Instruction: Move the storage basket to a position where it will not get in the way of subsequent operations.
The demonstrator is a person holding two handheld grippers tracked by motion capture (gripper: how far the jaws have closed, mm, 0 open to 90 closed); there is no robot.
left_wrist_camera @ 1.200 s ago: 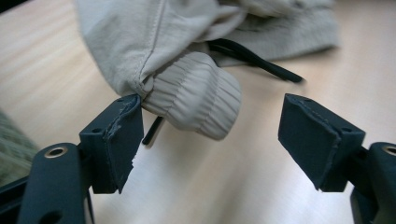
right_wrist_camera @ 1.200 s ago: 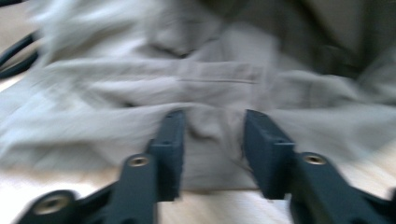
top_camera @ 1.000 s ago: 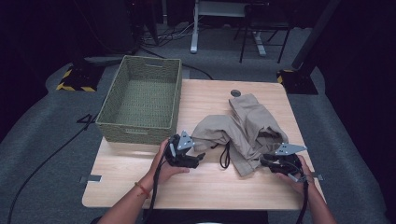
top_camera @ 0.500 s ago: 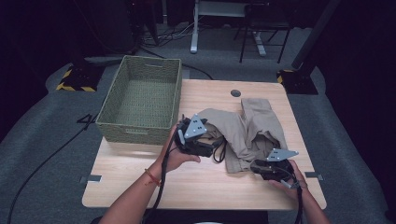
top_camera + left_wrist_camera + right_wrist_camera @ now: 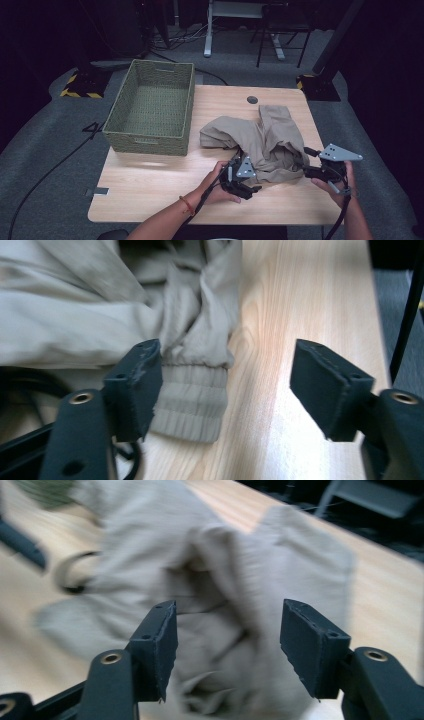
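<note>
**Risks: cuff missed, cord snagged, garment dragged**

A crumpled beige garment [image 5: 265, 140] lies on the table [image 5: 150, 180], right of centre, w/ the woven basket [image 5: 150, 112] at approx. 10 o'clock from it. The work in hand is judged to be gathering or folding the garment, maybe for the basket.

Left tool [image 5: 239, 176] is seen at the garment's 7 o'clock edge, jaws spread wide, nothing gripped. In the left gripper view a ribbed cuff [image 5: 192, 395] lies just beside one jaw, w/ bare wood between the jaws. If the tool is closed as it stands, only air or a thin edge of rib is likely caught, and the cuff could slip out on lifting.

Right tool [image 5: 325, 172] is held at the garment's 4 o'clock edge, jaws also wide apart and empty. Its view is blurred, so the exact fold ahead can't be told. A blind pinch there may take several layers at once, and the pile would be lifted as a lump rather than spread.

A dark drawstring [image 5: 239, 152] is seen near the left tool, at the garment's edge. It could be hooked by a jaw and the fabric tugged askew.

If one side is pulled before the other is secured, the garment may be dragged toward the table's near edge, at 6 o'clock, and part could hang off.
</note>
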